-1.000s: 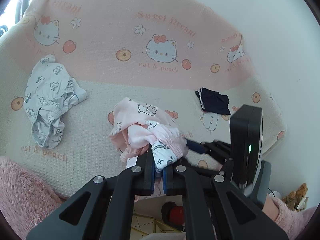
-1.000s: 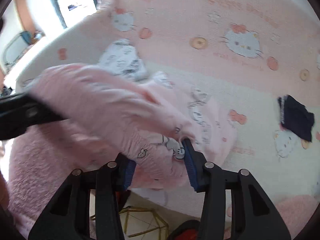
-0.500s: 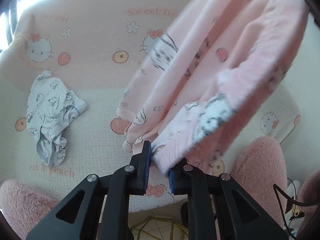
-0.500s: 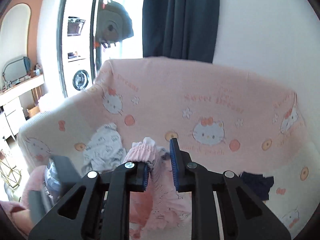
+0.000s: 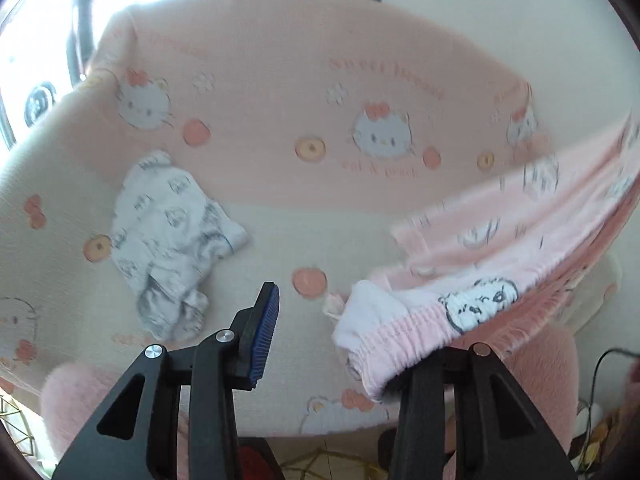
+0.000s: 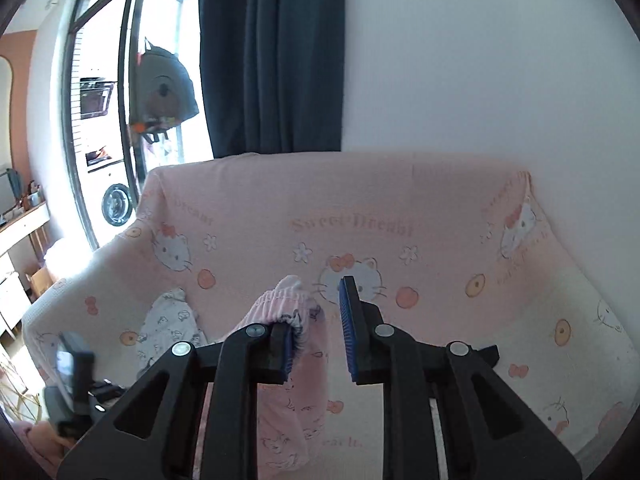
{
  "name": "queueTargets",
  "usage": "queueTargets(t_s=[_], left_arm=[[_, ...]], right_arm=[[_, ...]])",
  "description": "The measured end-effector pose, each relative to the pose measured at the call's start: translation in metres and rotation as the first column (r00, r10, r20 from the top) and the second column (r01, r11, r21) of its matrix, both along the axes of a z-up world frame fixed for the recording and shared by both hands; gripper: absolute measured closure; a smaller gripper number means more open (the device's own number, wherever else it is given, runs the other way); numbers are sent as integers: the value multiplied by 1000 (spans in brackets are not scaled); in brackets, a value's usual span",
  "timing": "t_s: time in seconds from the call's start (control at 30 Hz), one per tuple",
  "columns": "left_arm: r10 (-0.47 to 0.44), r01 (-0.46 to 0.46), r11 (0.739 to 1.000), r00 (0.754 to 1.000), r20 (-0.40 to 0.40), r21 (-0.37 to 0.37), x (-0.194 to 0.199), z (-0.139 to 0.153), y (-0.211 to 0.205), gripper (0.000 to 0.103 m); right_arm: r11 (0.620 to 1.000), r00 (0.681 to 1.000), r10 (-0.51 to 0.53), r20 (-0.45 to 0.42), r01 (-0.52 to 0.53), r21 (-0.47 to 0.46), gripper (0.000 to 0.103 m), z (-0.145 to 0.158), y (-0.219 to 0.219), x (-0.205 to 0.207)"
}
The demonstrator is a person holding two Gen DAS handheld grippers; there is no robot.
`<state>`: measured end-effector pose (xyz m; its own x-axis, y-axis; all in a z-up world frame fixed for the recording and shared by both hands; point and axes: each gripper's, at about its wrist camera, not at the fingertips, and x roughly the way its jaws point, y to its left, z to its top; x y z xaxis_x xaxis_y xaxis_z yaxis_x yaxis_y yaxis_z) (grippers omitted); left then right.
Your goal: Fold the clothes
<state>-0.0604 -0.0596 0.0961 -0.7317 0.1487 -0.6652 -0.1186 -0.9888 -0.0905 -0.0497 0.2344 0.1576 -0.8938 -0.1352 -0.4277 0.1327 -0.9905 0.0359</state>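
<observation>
Pink cat-print pants (image 5: 500, 240) hang in the air and stretch off toward the upper right in the left wrist view. Their elastic waistband (image 5: 400, 344) lies over the right finger of my left gripper (image 5: 340, 332), which is open wide with nothing between the pads. In the right wrist view the same pants (image 6: 296, 400) drape over the left finger of my right gripper (image 6: 316, 332). Its jaws stand partly apart, and a gap shows beside the right pad. A white-grey printed garment (image 5: 168, 236) lies crumpled on the sofa seat.
The sofa (image 6: 440, 208) wears a pink and cream cat-print cover, with a white wall and a dark curtain (image 6: 272, 56) behind it. Fluffy pink sleeves (image 5: 540, 376) show low in the left view. The left gripper's body (image 6: 72, 380) sits at the lower left of the right view.
My left gripper has opened wide and let go of the waistband, which now rests on its right finger. The pants have swung to the right. The right gripper stays raised.
</observation>
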Motion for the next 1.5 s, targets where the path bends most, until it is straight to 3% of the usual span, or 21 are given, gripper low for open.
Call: queueTargets(t_s=[0.13, 0.2, 0.3, 0.37, 0.47, 0.6, 0.67, 0.7, 0.73, 0.77, 0.8, 0.87, 0.93, 1.0, 1.1, 1.17, 1.2, 1.27, 1.33, 1.4, 1.5], left_arm=[[66, -61, 997, 990, -123, 42, 5, 60, -44, 60], [72, -79, 996, 978, -196, -30, 10, 83, -39, 60], [45, -68, 993, 971, -233, -92, 15, 88, -28, 66], [33, -56, 994, 972, -232, -91, 22, 80, -25, 74], [42, -54, 996, 985, -165, -68, 18, 54, -23, 75], [43, -43, 999, 995, 91, -4, -6, -20, -24, 74], [-8, 1, 1000, 963, 268, 27, -15, -64, -19, 73], [-36, 20, 999, 933, 358, 47, -17, -84, -15, 73], [-56, 37, 998, 920, 388, 55, -13, -94, -8, 73], [-76, 55, 997, 907, 414, 62, -10, -105, -1, 72], [-98, 84, 995, 914, 394, 53, -3, -109, 10, 70], [-162, 163, 986, 912, 377, 30, 3, -115, 29, 58], [-245, 253, 967, 900, 360, 26, 7, -120, 47, 57], [-277, 312, 949, 892, 358, -43, 9, -125, 58, 56], [-164, 237, 960, 907, 388, -149, 5, -135, 48, 56], [-70, 133, 985, 895, 440, -113, 0, -145, 24, 56], [-86, 122, 991, 892, 443, -54, 2, -145, 17, 56], [-204, 180, 979, 898, 390, 96, 10, -134, 13, 56], [-307, 250, 946, 895, 324, 206, 13, -120, 20, 55], [-357, 299, 927, 888, 289, 228, 13, -112, 31, 54], [-367, 316, 924, 892, 264, 217, 6, -110, 42, 54]], right_arm=[[998, 999, -15, 32, 17, -64, 80, -6, 14, -10], [998, 1000, -3, 12, 4, -67, 79, -3, 9, -8], [998, 1000, -8, -7, 8, -55, 79, -2, 2, -9], [997, 1000, -2, 6, 2, -75, 79, -5, 5, -8], [996, 999, 5, 37, -2, -93, 79, -15, 13, -9], [998, 992, 1, 123, 7, -64, 73, -47, 14, -21], [999, 982, 6, 189, 3, -47, 73, -70, 11, -26], [999, 976, 9, 217, 0, -43, 73, -81, 9, -26], [999, 972, 26, 235, -14, -51, 73, -90, 6, -24], [998, 967, 43, 252, -29, -59, 73, -98, 3, -22], [997, 962, 59, 267, -43, -67, 73, -105, 1, -21], [994, 957, 96, 275, -80, -71, 73, -111, -8, -20], [991, 949, 131, 286, -116, -71, 73, -115, -19, -19], [987, 942, 157, 296, -143, -68, 73, -118, -29, -23], [993, 955, 115, 273, -111, -29, 73, -116, -29, -30], [998, 964, 66, 259, -59, -34, 73, -110, -17, -39], [999, 962, 49, 268, -45, -21, 73, -110, -15, -45], [998, 949, 47, 312, -56, 22, 71, -115, -20, -57], [991, 927, 108, 358, -128, 31, 71, -128, -36, -64], [984, 900, 173, 401, -179, -23, 71, -141, -48, -66], [971, 867, 240, 437, -219, -99, 71, -151, -62, -65]])
